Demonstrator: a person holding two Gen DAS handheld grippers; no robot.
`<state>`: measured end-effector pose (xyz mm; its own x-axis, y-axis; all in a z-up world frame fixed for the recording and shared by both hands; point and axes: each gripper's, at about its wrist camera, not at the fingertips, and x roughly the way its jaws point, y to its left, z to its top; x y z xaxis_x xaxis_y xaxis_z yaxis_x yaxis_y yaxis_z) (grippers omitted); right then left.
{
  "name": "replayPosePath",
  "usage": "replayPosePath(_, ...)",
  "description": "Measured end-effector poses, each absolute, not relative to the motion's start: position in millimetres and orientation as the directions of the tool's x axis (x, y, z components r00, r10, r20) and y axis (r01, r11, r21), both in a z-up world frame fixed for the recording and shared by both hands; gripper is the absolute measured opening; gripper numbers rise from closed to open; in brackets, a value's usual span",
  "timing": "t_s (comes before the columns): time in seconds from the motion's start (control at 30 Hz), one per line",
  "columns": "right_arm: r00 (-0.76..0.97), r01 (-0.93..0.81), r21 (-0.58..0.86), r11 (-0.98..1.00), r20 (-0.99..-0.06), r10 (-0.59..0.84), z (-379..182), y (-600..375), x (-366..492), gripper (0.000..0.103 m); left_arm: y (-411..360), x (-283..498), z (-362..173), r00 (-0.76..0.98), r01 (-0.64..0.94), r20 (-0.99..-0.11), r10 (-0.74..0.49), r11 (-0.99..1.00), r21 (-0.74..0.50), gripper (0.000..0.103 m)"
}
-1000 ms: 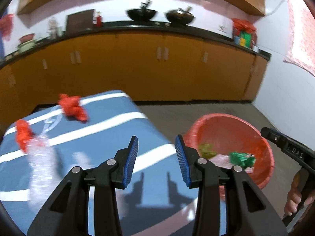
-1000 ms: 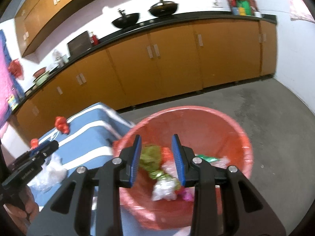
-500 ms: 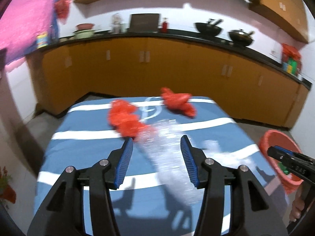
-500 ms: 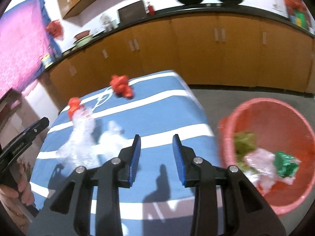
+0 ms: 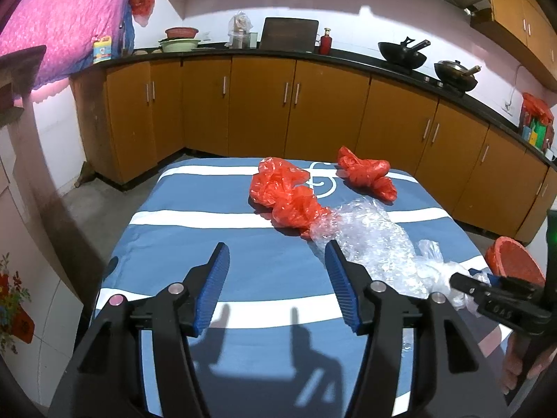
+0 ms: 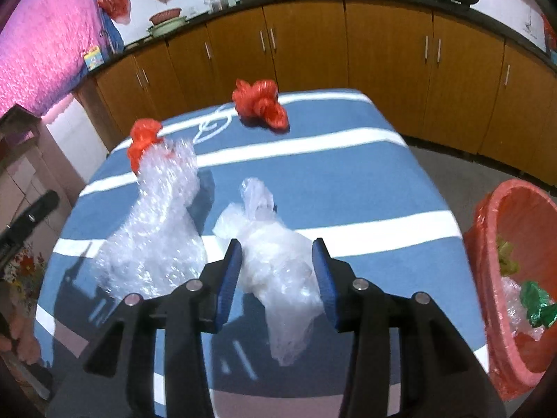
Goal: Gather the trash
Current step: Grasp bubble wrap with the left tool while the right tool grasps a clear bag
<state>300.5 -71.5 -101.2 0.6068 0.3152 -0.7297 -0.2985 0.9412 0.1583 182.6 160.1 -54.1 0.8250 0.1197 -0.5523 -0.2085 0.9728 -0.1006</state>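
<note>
On the blue striped table (image 5: 243,271) lie two crumpled red plastic bags (image 5: 285,195) (image 5: 365,174), a bubble-wrap sheet (image 5: 376,244) and a clear plastic bag (image 6: 275,254). My left gripper (image 5: 276,285) is open and empty above the table's near middle, left of the bubble wrap. My right gripper (image 6: 276,275) is open, its jaws either side of the clear bag, not closed on it. The right gripper also shows in the left wrist view (image 5: 487,292). The red bags (image 6: 261,102) (image 6: 142,137) and bubble wrap (image 6: 160,223) appear in the right wrist view.
A red trash basin (image 6: 515,278) with green and clear scraps stands on the floor right of the table (image 6: 348,174); its rim shows in the left wrist view (image 5: 515,261). Orange kitchen cabinets (image 5: 296,111) run behind. The left gripper's handle (image 6: 31,216) is at the left edge.
Both grippers swung left from the basin to over the table. The right gripper has come down around the clear bag. The left gripper has opened wider.
</note>
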Motion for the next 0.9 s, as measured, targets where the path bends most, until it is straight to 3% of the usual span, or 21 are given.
replayPosePath(0.1, 0.607, -0.305, 0.152, 0.940, -0.730, 0.315, -102.7, -71.2, 299.7, 0.042, 162.6, 184.8, -56.0, 0.823, -0.204, -0.556, 0.113, 0.973, -0.105, 0.058)
replayPosePath(0.27, 0.612, -0.322, 0.132, 0.938, -0.727, 0.312, -102.7, -70.9, 298.8, 0.018, 155.9, 190.0, -58.7, 0.821, -0.183, -0.566, 0.082, 0.975, -0.123, 0.059)
replayPosePath(0.37, 0.644, -0.288, 0.109, 0.952, -0.713, 0.276, -102.0, -76.2, 298.3, 0.015, 145.4, 193.3, -59.3, 0.820, -0.162, -0.569, 0.061, 0.978, -0.129, 0.062)
replayPosePath(0.6, 0.707, -0.129, 0.126, 0.984, -0.684, 0.180, -97.7, -114.1, 303.0, 0.014, 111.3, 203.3, -57.4, 0.823, -0.092, -0.568, -0.001, 0.987, -0.134, 0.069)
replayPosePath(0.9, 0.722, -0.108, 0.140, 0.984, -0.669, 0.174, -93.7, -131.7, 297.6, 0.013, 76.8, 234.9, -73.8, 0.760, -0.076, -0.649, 0.006, 0.994, -0.080, 0.071)
